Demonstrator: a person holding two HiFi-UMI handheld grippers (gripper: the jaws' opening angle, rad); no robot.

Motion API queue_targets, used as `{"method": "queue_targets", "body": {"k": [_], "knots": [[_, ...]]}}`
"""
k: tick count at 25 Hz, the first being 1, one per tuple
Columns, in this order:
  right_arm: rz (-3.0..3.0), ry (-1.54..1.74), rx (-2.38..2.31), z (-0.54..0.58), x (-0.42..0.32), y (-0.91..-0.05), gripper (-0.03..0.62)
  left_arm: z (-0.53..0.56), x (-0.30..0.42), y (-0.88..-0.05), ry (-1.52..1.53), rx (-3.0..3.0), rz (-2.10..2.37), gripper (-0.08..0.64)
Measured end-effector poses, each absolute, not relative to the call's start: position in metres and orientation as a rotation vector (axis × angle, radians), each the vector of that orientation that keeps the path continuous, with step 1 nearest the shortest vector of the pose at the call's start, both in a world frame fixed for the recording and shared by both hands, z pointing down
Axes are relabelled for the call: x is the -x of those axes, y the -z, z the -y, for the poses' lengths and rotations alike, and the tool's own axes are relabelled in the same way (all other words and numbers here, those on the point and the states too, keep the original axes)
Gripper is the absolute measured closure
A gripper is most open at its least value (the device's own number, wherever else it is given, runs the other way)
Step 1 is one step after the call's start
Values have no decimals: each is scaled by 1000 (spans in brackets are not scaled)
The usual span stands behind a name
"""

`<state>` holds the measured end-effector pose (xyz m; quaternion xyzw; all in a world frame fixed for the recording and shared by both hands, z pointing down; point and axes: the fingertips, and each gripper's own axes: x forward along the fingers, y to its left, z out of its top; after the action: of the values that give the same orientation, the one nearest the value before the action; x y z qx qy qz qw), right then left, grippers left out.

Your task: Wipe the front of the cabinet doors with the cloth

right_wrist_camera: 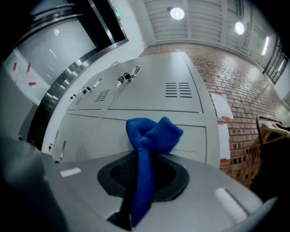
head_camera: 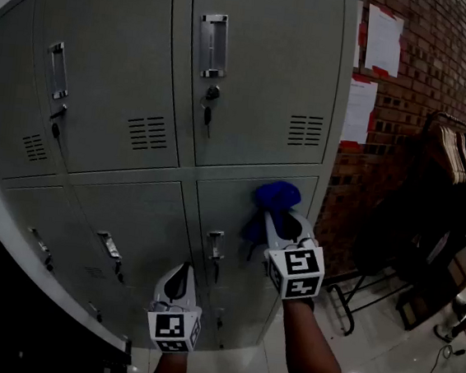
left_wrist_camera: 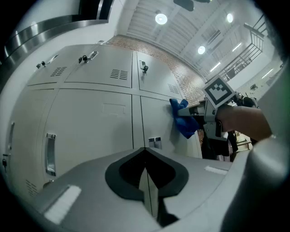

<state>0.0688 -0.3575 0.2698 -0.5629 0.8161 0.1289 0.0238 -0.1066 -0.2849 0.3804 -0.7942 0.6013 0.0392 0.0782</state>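
A blue cloth (head_camera: pixel 277 196) is bunched against the top of the lower right cabinet door (head_camera: pixel 238 215), and my right gripper (head_camera: pixel 283 222) is shut on it. In the right gripper view the cloth (right_wrist_camera: pixel 152 136) sticks out past the jaws and hangs down between them. The left gripper view shows the same cloth (left_wrist_camera: pixel 182 118) pressed to the door. My left gripper (head_camera: pixel 178 280) hangs lower, in front of the lower doors, jaws together with nothing in them. The grey metal cabinet (head_camera: pixel 113 70) has upper and lower doors with handles and vents.
A brick wall (head_camera: pixel 430 86) with paper sheets stands right of the cabinet. A clothes rack (head_camera: pixel 459 164) with hangers and dark garments stands on the glossy floor at the right. Keys hang from the upper door locks (head_camera: pixel 209 104). A cable lies on the floor at the lower right.
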Motion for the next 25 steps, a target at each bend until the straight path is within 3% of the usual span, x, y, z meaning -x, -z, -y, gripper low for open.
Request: {"method": "queue_targets", "body": {"k": [16, 25], "knots": [[-2480, -406, 1847, 362, -122, -274, 522, 279, 97, -385, -136, 2353, -1857, 543], [-2651, -396, 1548, 330, -28, -304, 522, 269, 109, -391, -115, 2350, -1879, 543]]}}
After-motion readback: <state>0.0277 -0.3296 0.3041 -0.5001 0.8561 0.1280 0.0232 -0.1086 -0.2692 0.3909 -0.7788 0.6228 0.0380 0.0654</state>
